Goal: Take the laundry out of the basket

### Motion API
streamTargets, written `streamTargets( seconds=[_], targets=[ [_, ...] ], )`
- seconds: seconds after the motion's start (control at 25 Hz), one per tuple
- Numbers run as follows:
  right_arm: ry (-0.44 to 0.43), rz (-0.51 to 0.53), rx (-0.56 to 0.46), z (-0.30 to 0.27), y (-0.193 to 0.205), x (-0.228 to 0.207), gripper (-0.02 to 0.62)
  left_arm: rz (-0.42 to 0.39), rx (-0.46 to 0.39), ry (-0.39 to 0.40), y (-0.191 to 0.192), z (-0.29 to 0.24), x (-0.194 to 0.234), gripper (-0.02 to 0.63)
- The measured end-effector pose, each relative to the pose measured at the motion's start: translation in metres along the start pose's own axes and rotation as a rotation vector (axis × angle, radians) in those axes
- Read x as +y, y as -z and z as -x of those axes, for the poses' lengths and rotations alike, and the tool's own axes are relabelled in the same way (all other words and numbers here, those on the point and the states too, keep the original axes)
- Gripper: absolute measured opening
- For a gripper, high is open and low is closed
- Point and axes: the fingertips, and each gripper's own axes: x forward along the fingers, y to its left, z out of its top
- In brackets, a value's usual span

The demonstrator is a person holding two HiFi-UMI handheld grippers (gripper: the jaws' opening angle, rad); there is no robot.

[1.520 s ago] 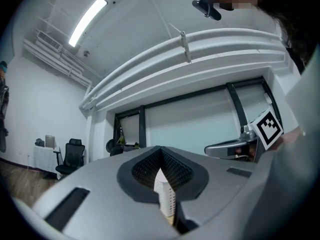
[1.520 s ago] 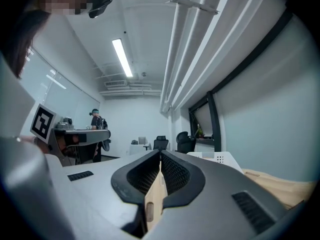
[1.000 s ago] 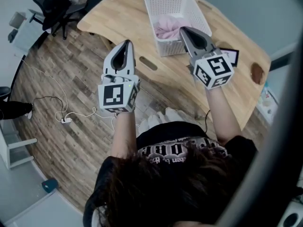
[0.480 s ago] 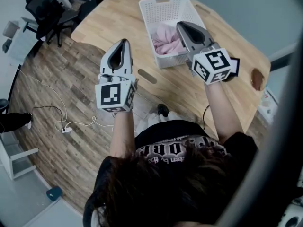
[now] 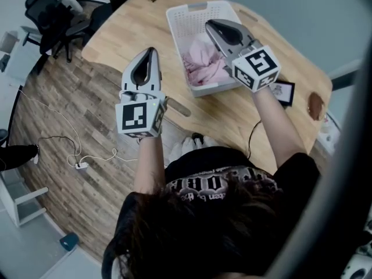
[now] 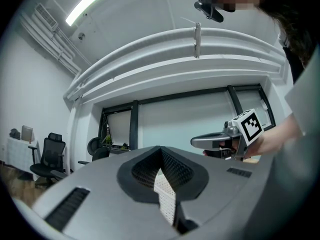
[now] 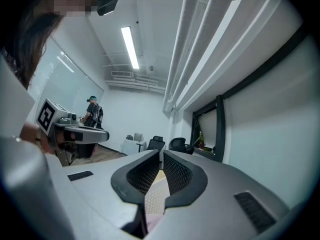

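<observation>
The pink laundry [image 5: 199,61] lies crumpled in the near half of the white mesh basket [image 5: 185,15], which stands on the far part of the wooden table [image 5: 232,112]. The right gripper [image 5: 208,24] hangs over the basket's right side, above the laundry, its jaws together with nothing between them; whether it touches the cloth cannot be told. The left gripper [image 5: 153,50] is held to the left of the basket, well apart from it, past the table's near-left edge, and its jaws are likewise pressed together and empty. A small dark flat item [image 5: 284,91] lies on the table just right of the basket. Black office chairs [image 5: 43,7] stand at the far left on the plank floor [image 5: 70,115].
</observation>
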Motion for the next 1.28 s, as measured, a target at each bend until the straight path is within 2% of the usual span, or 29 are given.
streamTargets(
  seconds=[0.24,0.4,0.48,0.6,0.76,0.96,1.08,1.28],
  targets=[
    [-0.085,0.042,0.035,-0.016,0.035,-0.010,0.032,-0.004,0.008,0.002,0.003,-0.024,0.006,0.000],
    [-0.167,0.031,0.114,-0.026,0.070,-0.008,0.042,-0.005,0.031,-0.014,0.010,-0.035,0.011,0.000],
    [-0.230,-0.006,0.163,-0.033,0.091,-0.001,0.204,0.003,0.035,-0.017,0.013,-0.040,0.013,0.001],
    [-0.291,-0.066,0.225,-0.040,0.117,0.007,0.247,0.018,0.036,-0.015,0.017,-0.044,0.014,0.000],
    [-0.312,-0.110,0.322,-0.044,0.153,0.012,0.327,0.017,0.033,-0.019,0.020,-0.047,0.016,0.000],
    [-0.343,-0.100,0.421,-0.046,0.183,0.022,0.381,0.020,0.046,-0.018,0.030,-0.054,0.019,0.000],
    [-0.369,-0.122,0.481,-0.043,0.198,0.029,0.387,0.025,0.053,-0.014,0.032,-0.056,0.017,0.001],
    [-0.354,-0.125,0.575,-0.039,0.222,0.030,0.394,0.032,0.068,-0.010,0.034,-0.059,0.013,0.000]
  ],
)
